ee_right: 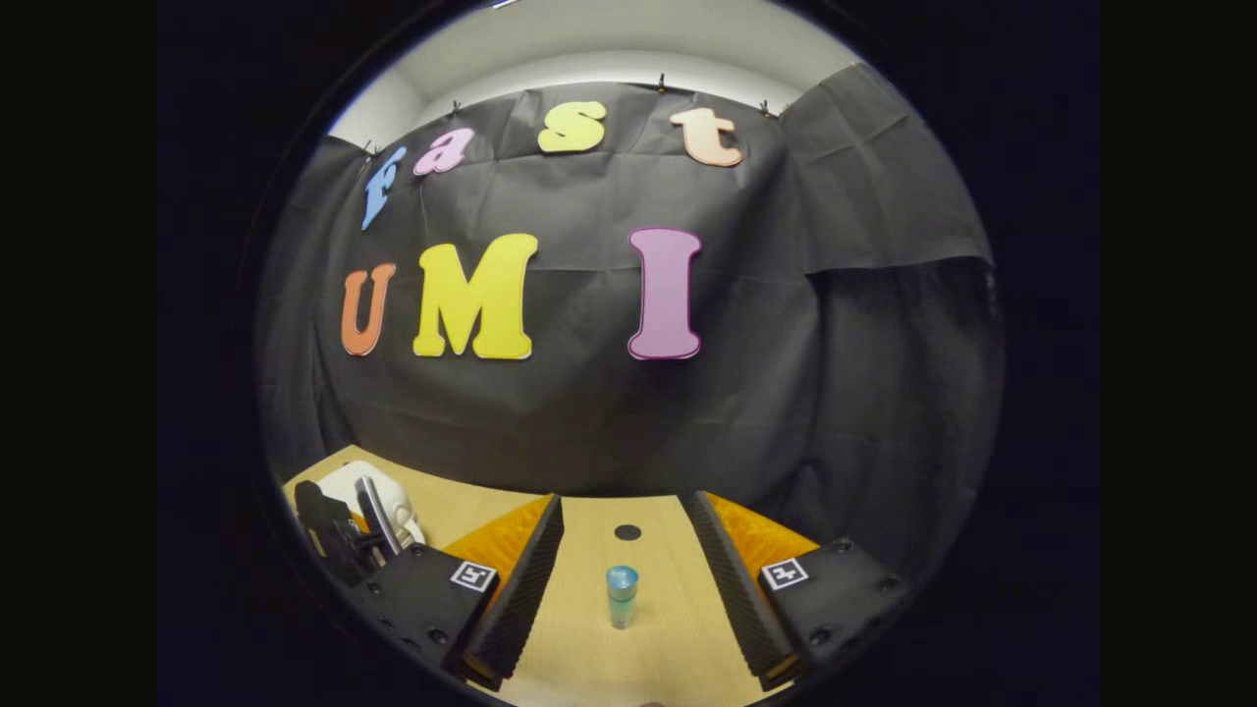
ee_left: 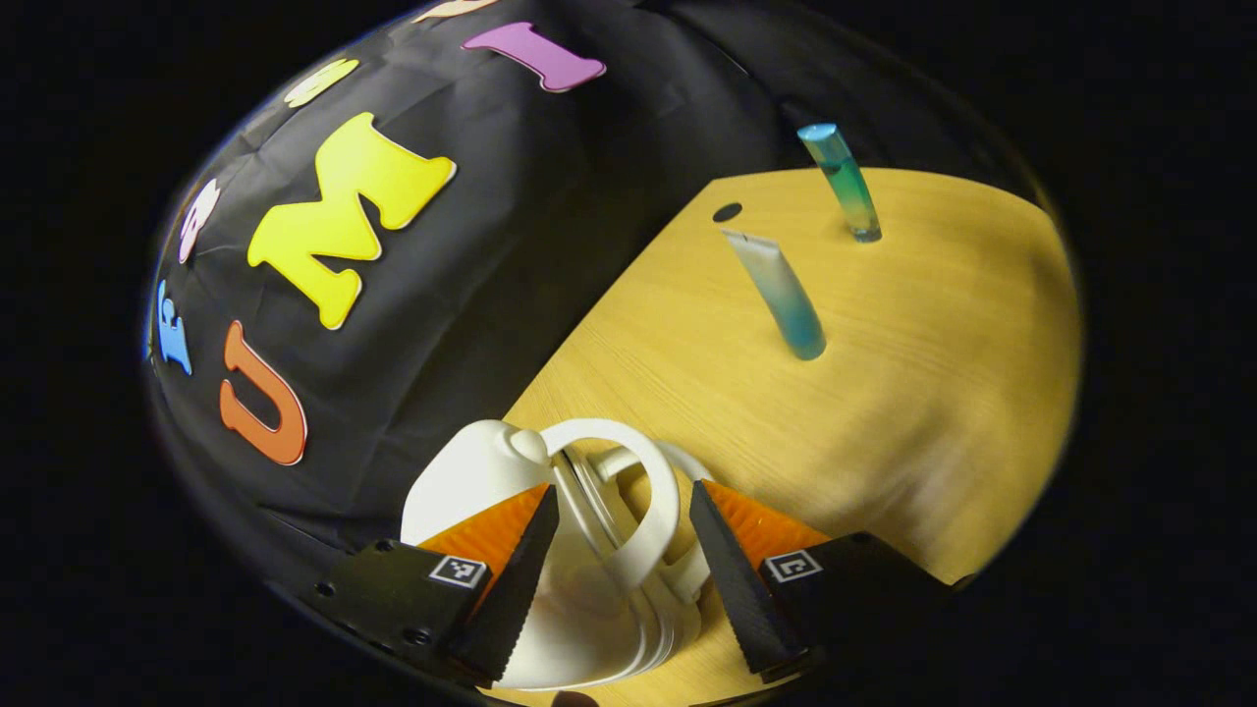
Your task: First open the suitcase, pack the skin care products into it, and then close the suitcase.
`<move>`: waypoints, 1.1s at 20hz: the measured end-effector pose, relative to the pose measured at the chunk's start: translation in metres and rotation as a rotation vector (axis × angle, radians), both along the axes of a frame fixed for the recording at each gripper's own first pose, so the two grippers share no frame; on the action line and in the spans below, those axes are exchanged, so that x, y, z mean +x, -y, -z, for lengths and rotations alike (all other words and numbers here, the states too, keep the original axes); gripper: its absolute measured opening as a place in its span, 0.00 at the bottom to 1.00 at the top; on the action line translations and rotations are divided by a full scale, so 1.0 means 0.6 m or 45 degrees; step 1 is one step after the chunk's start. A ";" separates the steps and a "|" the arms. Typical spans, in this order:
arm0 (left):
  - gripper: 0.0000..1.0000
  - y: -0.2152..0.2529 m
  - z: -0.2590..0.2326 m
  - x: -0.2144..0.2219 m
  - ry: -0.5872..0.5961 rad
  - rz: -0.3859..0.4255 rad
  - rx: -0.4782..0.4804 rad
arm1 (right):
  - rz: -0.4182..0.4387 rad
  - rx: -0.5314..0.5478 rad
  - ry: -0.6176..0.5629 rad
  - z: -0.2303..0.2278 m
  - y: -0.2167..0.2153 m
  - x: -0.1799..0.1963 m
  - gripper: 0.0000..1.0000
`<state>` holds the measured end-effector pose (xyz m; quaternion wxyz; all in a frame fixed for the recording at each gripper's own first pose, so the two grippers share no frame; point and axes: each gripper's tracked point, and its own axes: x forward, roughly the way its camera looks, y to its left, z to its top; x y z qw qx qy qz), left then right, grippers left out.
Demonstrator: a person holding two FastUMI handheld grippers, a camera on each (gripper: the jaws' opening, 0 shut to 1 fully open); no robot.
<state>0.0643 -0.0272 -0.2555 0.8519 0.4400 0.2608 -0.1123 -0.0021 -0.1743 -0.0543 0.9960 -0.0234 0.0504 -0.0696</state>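
Suitcase: a small white hard-shell plastic suitcase (ee_left: 491, 471) with rounded corners and a looped white carry handle (ee_left: 643, 491); it lies at the table's edge by the cloth wall, and the shell halves look closed, with stacked seams visible below the handle. In the right gripper view the same white case (ee_right: 378, 496) sits at the far left of the table.

Left gripper: the left gripper (ee_left: 624, 555) has its jaws spread wide on either side of the handle loop; neither finger visibly presses on it, so it holds nothing that I can confirm. The other view shows this gripper as a dark shape (ee_right: 329, 535) against the case.

Skin care products: a squeeze tube fading from translucent white to teal (ee_left: 781, 295) stands on its cap, leaning; a clear blue-green cylindrical bottle with a blue top (ee_left: 843, 185) stands behind it, well apart from the suitcase. In the right gripper view one blue-topped container (ee_right: 622, 594) stands upright; I cannot tell which of the two it is.

Right gripper: the right gripper (ee_right: 624, 570) is wide open and empty, with that container standing between its fingers but touched by neither.

Surface: a light wooden table with visible grain (ee_left: 933, 373), bearing a small dark round spot (ee_left: 727, 211) near its far edge.

Room: creased black cloth wall (ee_right: 589, 422) behind the table; a pale wall or ceiling (ee_right: 589, 54) above the cloth.
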 end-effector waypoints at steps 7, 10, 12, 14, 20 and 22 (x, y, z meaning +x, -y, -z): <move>0.59 -0.003 0.031 0.007 -0.083 0.021 0.150 | 0.076 0.066 -0.060 0.035 0.068 -0.006 0.79; 0.37 0.001 0.036 0.002 -0.116 0.010 0.142 | 0.088 0.065 -0.065 0.036 0.075 -0.009 0.79; 0.29 0.009 0.025 0.001 -0.102 0.022 0.149 | 0.084 0.060 -0.059 0.032 0.068 -0.013 0.79; 0.20 0.013 0.008 0.000 -0.073 0.026 0.130 | 0.079 0.047 -0.055 0.030 0.058 -0.018 0.79; 0.04 -0.005 -0.099 0.001 0.065 -0.016 -0.064 | 0.045 0.035 -0.024 0.002 0.002 -0.031 0.79; 0.03 -0.029 -0.161 0.008 0.152 -0.039 -0.161 | 0.019 0.020 0.000 -0.017 -0.026 -0.031 0.79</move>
